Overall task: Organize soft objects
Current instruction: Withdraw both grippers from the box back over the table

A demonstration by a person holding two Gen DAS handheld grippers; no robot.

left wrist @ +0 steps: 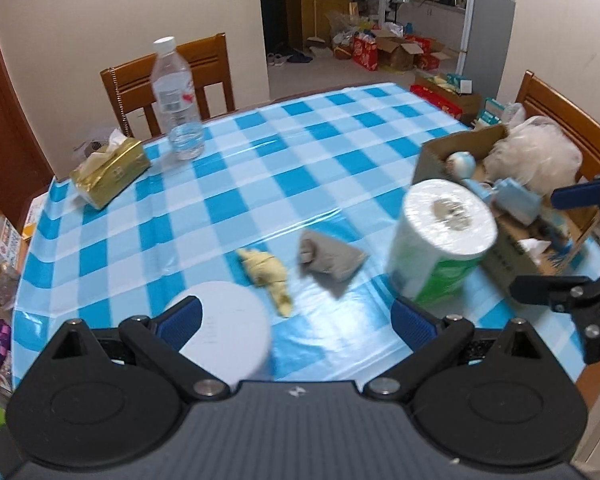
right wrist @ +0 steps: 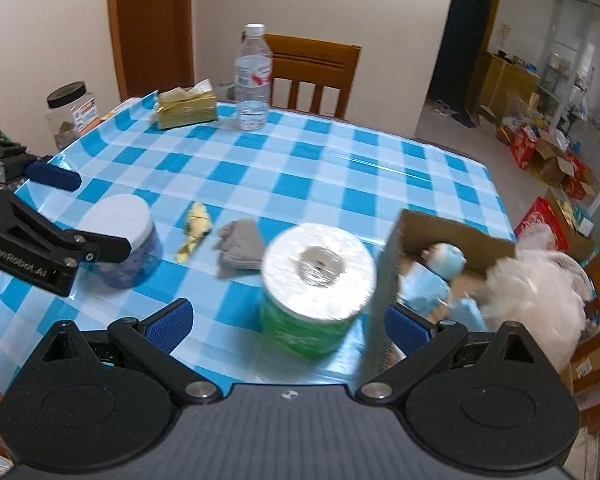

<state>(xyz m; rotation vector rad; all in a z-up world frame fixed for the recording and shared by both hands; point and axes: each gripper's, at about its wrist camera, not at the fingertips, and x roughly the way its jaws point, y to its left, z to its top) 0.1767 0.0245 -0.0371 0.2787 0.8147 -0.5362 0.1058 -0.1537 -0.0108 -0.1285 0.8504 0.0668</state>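
Step in hand, as judged: mid-sort, with the cardboard box [right wrist: 440, 232] at the right of the desk [right wrist: 300, 168] already holding a white mesh puff [right wrist: 536, 284], a small pale-blue toy [right wrist: 446, 258] and some blue items, while three soft pieces are left out. The wrapped paper roll [right wrist: 318, 276] stands upright just beside the box's near wall; the grey cloth bundle [right wrist: 240, 248] and the yellow cloth piece [right wrist: 196, 228] lie near each other toward mid-desk. Your right claw [right wrist: 288, 324] hovers wide open with the roll directly ahead between its blue pads, not touching it and holding nothing. Your left claw [left wrist: 296, 320] is equally spread and empty; its left pad sits just in front of a white-lidded jar [left wrist: 228, 324], contact uncertain because of blur. Next move probably calls for you to advance the right claw until the pads straddle the roll, close gently since the wrap looks slick, then lift over the box wall. The tissue pack [left wrist: 112, 176] and water bottle [left wrist: 176, 100] stand well apart at the far edge.
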